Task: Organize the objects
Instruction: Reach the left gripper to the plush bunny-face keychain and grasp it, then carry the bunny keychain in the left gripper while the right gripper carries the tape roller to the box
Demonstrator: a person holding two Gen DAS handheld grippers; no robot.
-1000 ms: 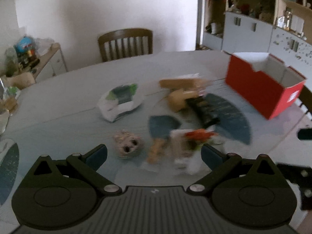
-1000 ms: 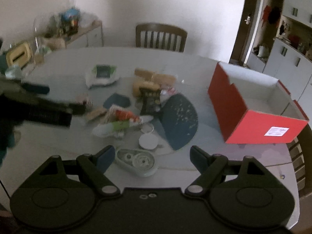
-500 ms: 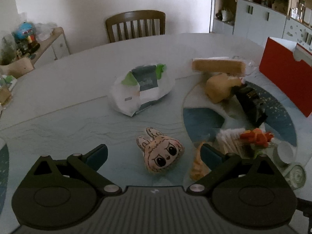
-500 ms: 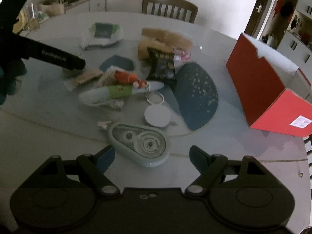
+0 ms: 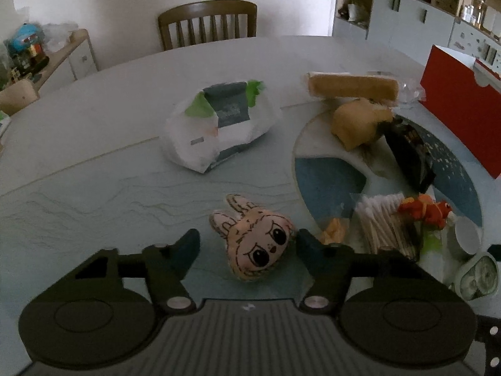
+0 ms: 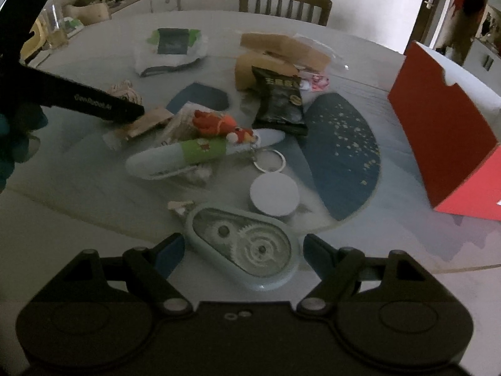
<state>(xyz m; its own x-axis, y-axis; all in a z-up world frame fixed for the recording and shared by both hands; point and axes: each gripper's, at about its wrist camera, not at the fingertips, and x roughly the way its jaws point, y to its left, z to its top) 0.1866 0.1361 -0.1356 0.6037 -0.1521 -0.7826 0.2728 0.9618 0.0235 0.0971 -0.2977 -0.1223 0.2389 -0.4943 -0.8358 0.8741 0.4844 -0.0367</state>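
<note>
My left gripper (image 5: 247, 244) is open, its jaws on either side of a pink rabbit-face plush (image 5: 255, 241) lying on the table; the right finger is close to the plush. My right gripper (image 6: 242, 249) is open around a pale green correction-tape dispenser (image 6: 244, 246), not touching it. The left gripper also shows in the right wrist view (image 6: 94, 103) over the plush (image 6: 123, 91). An open red box (image 6: 447, 122) stands at the right.
Also on the table are a white tissue pack (image 5: 219, 125), wrapped bread (image 5: 352, 89), a black snack bag (image 6: 278, 100), a green-banded white tube (image 6: 194, 153), an orange toy (image 6: 216, 123) and a round white keyring disc (image 6: 274, 195). A chair (image 5: 208, 23) stands behind.
Both grippers have moved forward and down. The plush now lies between my left jaws and the tape dispenser between my right jaws. Both stay open.
</note>
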